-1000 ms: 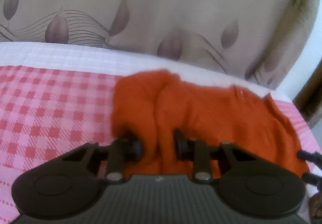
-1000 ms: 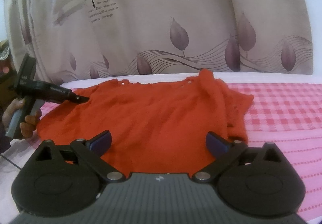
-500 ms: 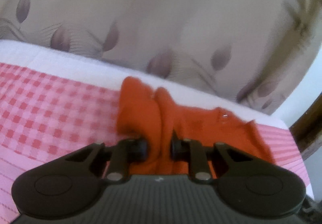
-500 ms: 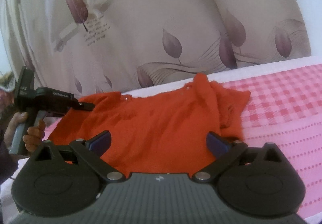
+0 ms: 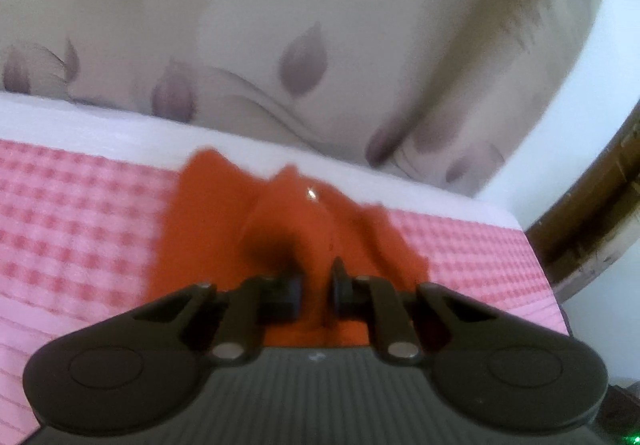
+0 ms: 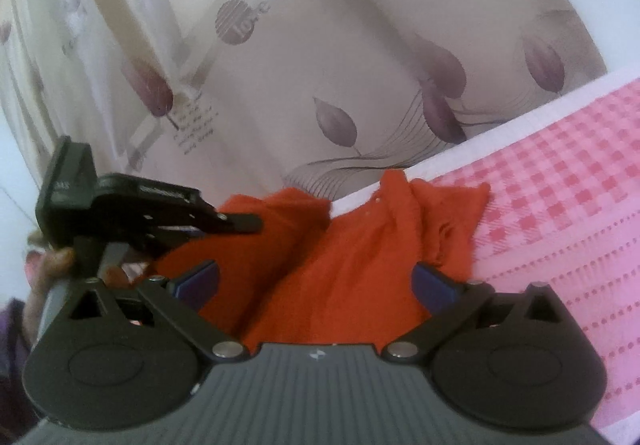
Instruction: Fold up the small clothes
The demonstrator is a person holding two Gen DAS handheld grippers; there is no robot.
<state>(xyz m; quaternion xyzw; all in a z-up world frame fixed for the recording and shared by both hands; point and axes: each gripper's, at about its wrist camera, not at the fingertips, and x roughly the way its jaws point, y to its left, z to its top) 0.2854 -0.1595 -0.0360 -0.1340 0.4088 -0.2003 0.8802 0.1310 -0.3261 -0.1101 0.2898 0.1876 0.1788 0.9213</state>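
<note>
A small orange shirt (image 5: 208,229) lies bunched on the pink checked bedsheet (image 5: 72,213). My left gripper (image 5: 317,285) has a raised fold of the shirt between its pads, and its jaws are closing on that fold. In the right wrist view the left gripper (image 6: 248,223), held by a hand (image 6: 60,261), lifts the shirt's left edge off the bed. There the shirt (image 6: 360,253) is spread out, its collar toward the curtain. My right gripper (image 6: 316,281) hovers low over the shirt's near part, open wide, with nothing pinched between its blue pads (image 6: 434,281).
A beige curtain (image 6: 360,65) with purple leaf prints hangs right behind the bed. A white mattress border (image 5: 100,125) runs along the far edge. A brown wooden frame (image 5: 600,205) stands at the bed's right corner. Pink sheet (image 6: 560,225) stretches to the right of the shirt.
The left gripper narrowed on the shirt fold and carried it up and sideways, bunching the shirt. The right gripper rolled, tilting its view, and stayed open over the shirt.
</note>
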